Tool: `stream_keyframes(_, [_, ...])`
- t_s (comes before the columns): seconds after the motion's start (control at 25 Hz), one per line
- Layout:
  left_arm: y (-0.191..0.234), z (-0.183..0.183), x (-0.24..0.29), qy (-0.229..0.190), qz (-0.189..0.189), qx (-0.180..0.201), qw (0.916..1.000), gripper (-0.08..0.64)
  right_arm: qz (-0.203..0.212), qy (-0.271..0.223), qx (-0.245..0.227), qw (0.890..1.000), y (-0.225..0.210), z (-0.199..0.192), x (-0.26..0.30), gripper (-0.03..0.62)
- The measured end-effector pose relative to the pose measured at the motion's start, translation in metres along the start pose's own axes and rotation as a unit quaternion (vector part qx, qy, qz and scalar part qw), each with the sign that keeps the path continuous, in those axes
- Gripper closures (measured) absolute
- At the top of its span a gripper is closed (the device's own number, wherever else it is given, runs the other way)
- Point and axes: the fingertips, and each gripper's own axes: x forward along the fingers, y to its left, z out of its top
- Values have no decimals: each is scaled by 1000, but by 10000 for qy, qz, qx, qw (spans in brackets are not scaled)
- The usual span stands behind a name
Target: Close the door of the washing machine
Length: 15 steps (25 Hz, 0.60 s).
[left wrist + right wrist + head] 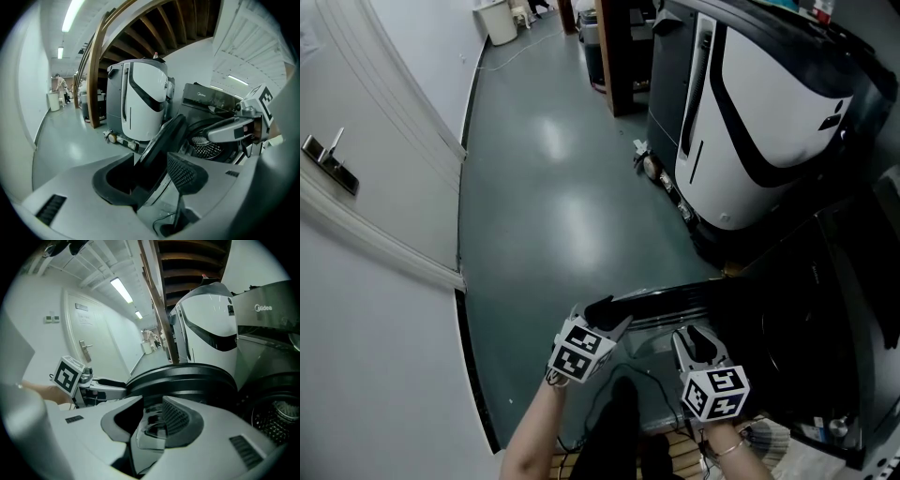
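In the head view my left gripper (607, 319) and right gripper (695, 337) cover the near edge of the washing machine door (675, 298). The bottom edge cuts off both my arms. The washing machine (825, 309) on the right is too dark for me to make out its opening, and the right edge cuts it off. In the right gripper view the drum (280, 420) is cut by the right edge. I can't tell whether my right jaws press on the door's clear glass (150, 437) between them. The person (60, 84) far down the corridor is too small to make out.
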Motion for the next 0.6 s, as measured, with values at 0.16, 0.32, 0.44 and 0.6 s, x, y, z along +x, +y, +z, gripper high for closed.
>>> stream_keyframes(0.16, [-10, -6, -4, 56, -2, -57, 10000, 319, -28, -51, 131, 9999, -2, -7, -12, 472])
stream_keyframes(0.32, [-25, -14, -8, 124, 41, -87, 9999, 321, -100, -112, 223, 9996, -10, -18, -32, 472])
stream_keyframes(0.44, [-40, -23, -11, 210, 77, -96, 9997, 324, -148, -149, 251, 9995, -17, -32, -52, 472])
stream_keyframes(0.6, [-65, -33, -20, 254, 261, -44, 9993, 328, -176, -138, 284, 9993, -18, -55, -84, 472])
